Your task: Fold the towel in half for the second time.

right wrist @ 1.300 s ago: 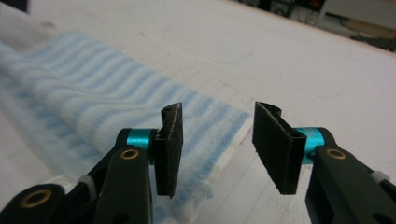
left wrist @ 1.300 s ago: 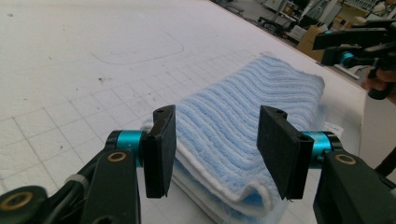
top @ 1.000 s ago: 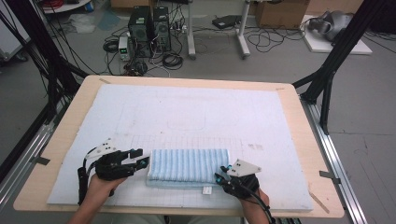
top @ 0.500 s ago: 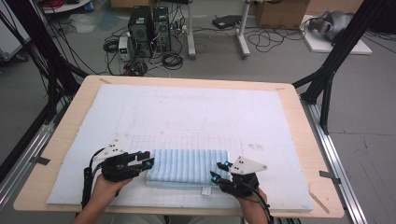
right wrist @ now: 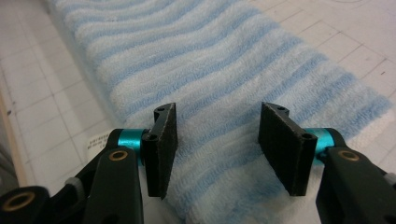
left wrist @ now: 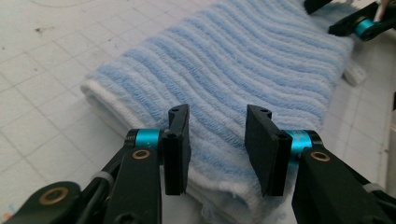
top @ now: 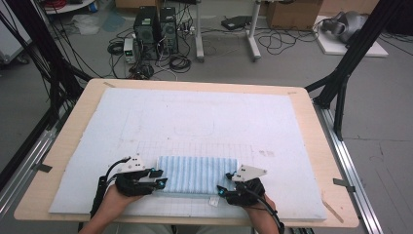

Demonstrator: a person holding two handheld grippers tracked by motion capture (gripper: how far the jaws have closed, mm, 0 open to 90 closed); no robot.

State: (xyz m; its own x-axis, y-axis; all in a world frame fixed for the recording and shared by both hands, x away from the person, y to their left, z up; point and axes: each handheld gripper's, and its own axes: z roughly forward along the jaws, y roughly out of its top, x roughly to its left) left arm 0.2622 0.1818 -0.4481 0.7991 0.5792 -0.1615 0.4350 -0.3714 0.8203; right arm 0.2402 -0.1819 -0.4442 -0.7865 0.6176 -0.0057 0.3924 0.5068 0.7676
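A folded towel (top: 196, 174) with blue and white stripes lies on the white mat near the table's front edge. My left gripper (top: 159, 178) is at the towel's left end, open, its jaws standing over the folded edge of the towel (left wrist: 219, 93). My right gripper (top: 225, 183) is at the towel's right end, open too, with the striped cloth (right wrist: 219, 74) between and under its jaws. Neither gripper pinches the cloth. A small white label (top: 213, 200) sticks out at the towel's front edge.
The white gridded mat (top: 195, 122) covers most of the wooden table (top: 311, 117). Black frame posts stand at both sides. Computers and cables lie on the floor beyond the far edge.
Both grippers have moved inward onto the ends of the towel. The towel itself has stayed in place.
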